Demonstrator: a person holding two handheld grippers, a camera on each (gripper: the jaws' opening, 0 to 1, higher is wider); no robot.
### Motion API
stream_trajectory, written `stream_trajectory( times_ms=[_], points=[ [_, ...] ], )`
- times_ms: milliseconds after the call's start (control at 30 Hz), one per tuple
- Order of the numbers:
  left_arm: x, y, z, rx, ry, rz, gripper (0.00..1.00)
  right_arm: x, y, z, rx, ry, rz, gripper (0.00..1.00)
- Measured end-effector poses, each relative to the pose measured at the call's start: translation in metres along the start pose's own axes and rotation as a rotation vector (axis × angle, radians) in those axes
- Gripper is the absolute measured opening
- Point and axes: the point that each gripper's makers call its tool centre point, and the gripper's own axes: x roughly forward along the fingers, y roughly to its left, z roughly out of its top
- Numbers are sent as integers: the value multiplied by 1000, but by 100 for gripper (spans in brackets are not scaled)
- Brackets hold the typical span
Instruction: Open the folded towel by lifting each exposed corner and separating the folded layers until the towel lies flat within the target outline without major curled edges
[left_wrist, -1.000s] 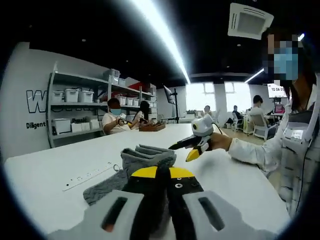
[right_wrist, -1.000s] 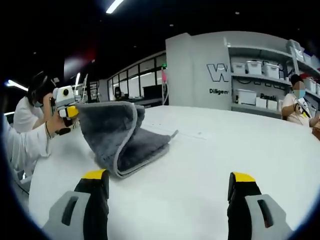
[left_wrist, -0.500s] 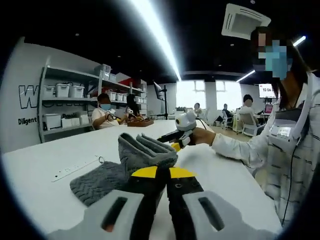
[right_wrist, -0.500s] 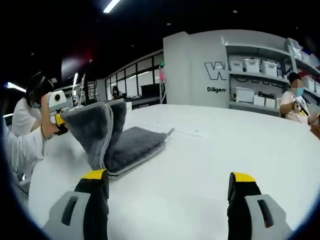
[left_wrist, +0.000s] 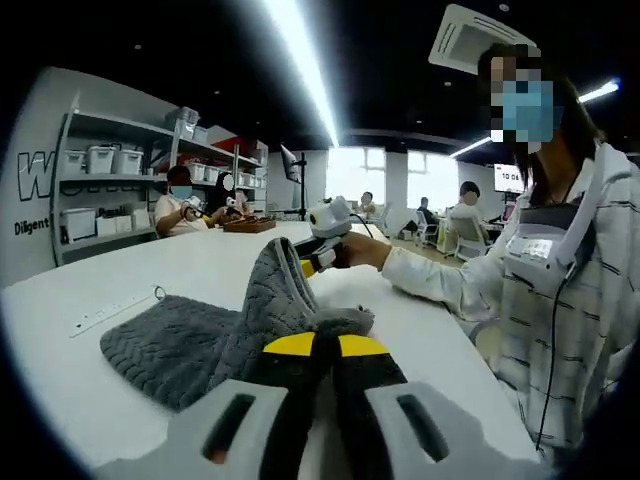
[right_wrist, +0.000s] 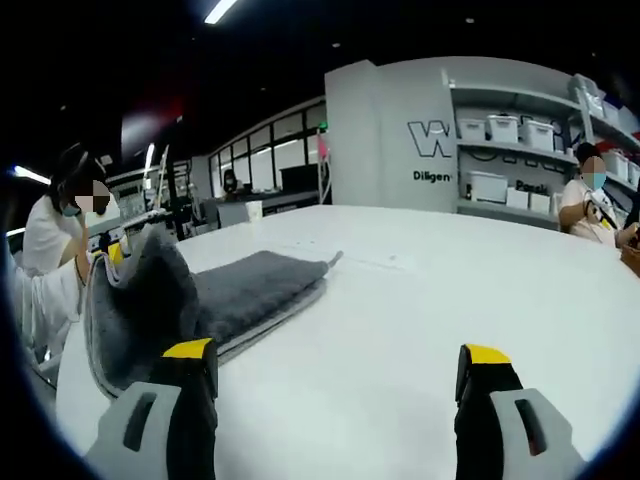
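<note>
Left gripper view: left gripper (left_wrist: 318, 345) clenched on grey towel (left_wrist: 190, 335) (upper layer raised); right gripper (right_wrist: 335, 365) released, hovering above table (right_wrist: 420, 300).

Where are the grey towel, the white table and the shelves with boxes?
grey towel (left_wrist: 170, 340), left gripper view, flat textured part.
white table (right_wrist: 420, 310), right gripper view, bare top.
shelves (right_wrist: 515, 150), right gripper view, upper shelf with boxes.

Bare table (right_wrist: 420, 300) lies open beside the raised towel (right_wrist: 150, 300).
</note>
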Motion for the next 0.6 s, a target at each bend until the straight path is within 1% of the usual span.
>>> stream_trajectory(
  times_ms=[100, 200, 267, 367, 433, 600],
  points=[
    [-3, -1, -4, -13, 7, -6, 4, 0, 0, -1, -1, 3, 0, 100],
    [-6, -3, -13, -42, 27, -23, 4, 1, 1, -2, -6, 10, 1, 100],
    [-6, -5, -22, -60, 69, -33, 4, 2, 2, -3, -8, 15, 3, 100],
    [-4, -8, -35, -37, 138, -42, 4, 3, 2, -4, -12, 22, 4, 100],
    [-3, -11, -40, -28, 168, -50, 4, 3, 2, -4, -14, 24, 4, 100],
    [-4, -11, -48, -36, 210, -52, 5, 3, 4, -5, -18, 28, 11, 100]
  ],
)
